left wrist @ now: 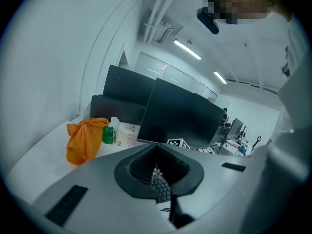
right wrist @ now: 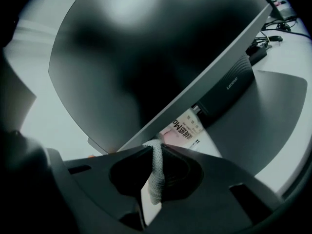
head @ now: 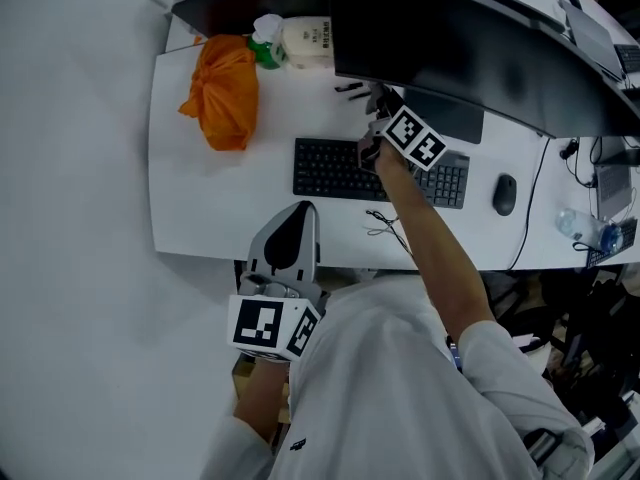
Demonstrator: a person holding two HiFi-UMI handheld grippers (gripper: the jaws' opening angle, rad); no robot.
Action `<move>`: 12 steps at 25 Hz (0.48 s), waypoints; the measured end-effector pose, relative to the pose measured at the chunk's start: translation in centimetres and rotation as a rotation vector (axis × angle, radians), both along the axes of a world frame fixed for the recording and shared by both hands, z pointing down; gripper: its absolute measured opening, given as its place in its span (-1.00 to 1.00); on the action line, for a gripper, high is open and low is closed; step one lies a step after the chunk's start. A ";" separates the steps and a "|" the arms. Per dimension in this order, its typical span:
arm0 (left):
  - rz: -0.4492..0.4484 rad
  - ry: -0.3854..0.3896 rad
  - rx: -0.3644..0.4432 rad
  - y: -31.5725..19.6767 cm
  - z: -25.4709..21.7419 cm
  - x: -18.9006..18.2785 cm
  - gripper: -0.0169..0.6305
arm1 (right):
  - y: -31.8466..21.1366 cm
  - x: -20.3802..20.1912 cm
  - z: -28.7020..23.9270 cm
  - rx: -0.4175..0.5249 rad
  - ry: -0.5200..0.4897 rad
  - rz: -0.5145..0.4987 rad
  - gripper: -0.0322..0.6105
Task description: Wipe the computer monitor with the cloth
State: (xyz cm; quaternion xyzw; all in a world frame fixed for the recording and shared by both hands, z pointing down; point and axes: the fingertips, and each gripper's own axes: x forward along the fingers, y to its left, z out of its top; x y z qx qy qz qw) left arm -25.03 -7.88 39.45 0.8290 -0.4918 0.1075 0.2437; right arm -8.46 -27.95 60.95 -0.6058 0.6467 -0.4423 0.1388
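The computer monitor (head: 470, 38) is the largest thing here. It is dark and wide and stands along the far side of the white tabletop (head: 220, 198), with its long axis running left to right across the desk. In the right gripper view its screen fills everything ahead of and above the jaws, and its lower edge slants across the picture just past the jaw tips. The coming wipe, as I judge it, means pushing forward and up onto that face and then stroking along its width.

The right gripper (right wrist: 158, 147) is by far the nearer of the two. It reaches out over the keyboard (head: 330, 168), close under the screen's bottom edge. Its jaws are closed on the cloth (right wrist: 156, 174), a pale, mesh-textured strip pinched between the tips.

The left gripper (left wrist: 156, 147) hangs back at the near edge of the tabletop, close to the person's body. Its jaws are drawn together with nothing between them.

- **Contact:** Whether the cloth already touches the glass cannot be told, because the gap between the strip and the screen edge is not readable.
- **Cloth:** Only that narrow strip shows, and from the head view the gripper hides it completely.
- **Monitor:** Its top is cut off in the head view.
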 end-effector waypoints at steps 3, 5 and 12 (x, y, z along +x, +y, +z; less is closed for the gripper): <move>0.020 -0.001 0.006 0.1 -0.3 1.3 -0.89 | 0.6 1.5 -0.1 0.003 0.033 0.007 -0.78; 0.032 -0.003 0.008 0.2 -0.4 2.1 -0.89 | 1.1 2.7 -0.1 0.004 0.046 0.019 -0.78; 0.075 -0.008 0.003 0.9 -0.4 5.1 -0.89 | 2.8 7.0 -0.4 0.005 0.127 0.044 -0.78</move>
